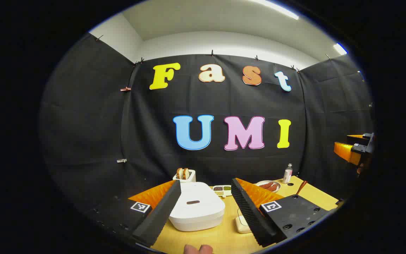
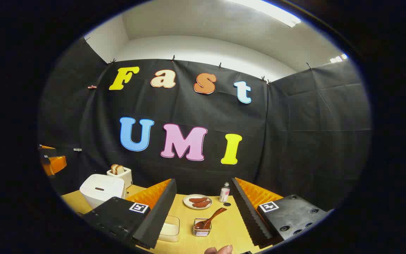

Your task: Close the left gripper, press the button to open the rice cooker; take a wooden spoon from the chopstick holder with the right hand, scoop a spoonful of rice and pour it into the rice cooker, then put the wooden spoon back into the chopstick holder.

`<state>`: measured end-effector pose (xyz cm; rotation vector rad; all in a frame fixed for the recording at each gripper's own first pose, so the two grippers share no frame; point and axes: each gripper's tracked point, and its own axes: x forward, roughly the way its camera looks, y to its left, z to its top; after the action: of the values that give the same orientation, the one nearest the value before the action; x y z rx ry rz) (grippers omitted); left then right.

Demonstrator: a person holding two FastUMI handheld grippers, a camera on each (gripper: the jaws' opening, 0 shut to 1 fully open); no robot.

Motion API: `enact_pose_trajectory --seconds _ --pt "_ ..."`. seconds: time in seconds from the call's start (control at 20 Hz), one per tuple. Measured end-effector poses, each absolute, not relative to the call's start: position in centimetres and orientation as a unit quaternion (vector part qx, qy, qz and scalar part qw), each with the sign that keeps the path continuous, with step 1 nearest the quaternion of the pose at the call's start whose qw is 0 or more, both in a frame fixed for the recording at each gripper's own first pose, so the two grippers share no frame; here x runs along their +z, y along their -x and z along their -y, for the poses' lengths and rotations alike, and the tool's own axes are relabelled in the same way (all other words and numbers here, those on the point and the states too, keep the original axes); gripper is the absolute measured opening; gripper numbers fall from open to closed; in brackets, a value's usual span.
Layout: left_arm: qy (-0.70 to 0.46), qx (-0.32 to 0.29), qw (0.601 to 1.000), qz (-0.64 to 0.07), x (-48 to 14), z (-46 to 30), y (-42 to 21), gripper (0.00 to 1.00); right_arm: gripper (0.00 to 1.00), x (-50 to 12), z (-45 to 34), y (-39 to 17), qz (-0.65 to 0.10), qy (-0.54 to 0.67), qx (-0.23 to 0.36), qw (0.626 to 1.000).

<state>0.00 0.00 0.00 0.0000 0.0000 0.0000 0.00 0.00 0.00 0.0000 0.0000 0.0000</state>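
Your left gripper [image 1: 205, 208] hangs above the desk [image 1: 224, 236], jaws apart, framing the closed rice cooker [image 1: 196, 206]. Right gripper [image 2: 203, 208] jaws also apart; wooden spoon [image 2: 213, 216] leans in the chopstick holder [image 2: 201, 229], rice container [image 2: 169, 229] just beside.

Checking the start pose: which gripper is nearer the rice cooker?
Left. The left gripper hangs open right before the rice cooker, which sits between its fingers in view. The right gripper faces the wooden spoon; the cooker is off to its left.
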Motion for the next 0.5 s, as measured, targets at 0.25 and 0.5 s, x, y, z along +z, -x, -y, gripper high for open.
enact_pose_trajectory --seconds 0.25,0.5 --pt "-0.004 0.000 1.000 0.006 0.36 -0.49 -0.40 0.98 0.97 -0.01 -0.59 0.04 0.000 0.005 0.001 1.000" --pt "0.002 0.002 1.000 0.007 0.39 -0.96 -0.34 0.98 0.97 0.09 -1.01 0.23 0.002 0.013 0.005 1.000"
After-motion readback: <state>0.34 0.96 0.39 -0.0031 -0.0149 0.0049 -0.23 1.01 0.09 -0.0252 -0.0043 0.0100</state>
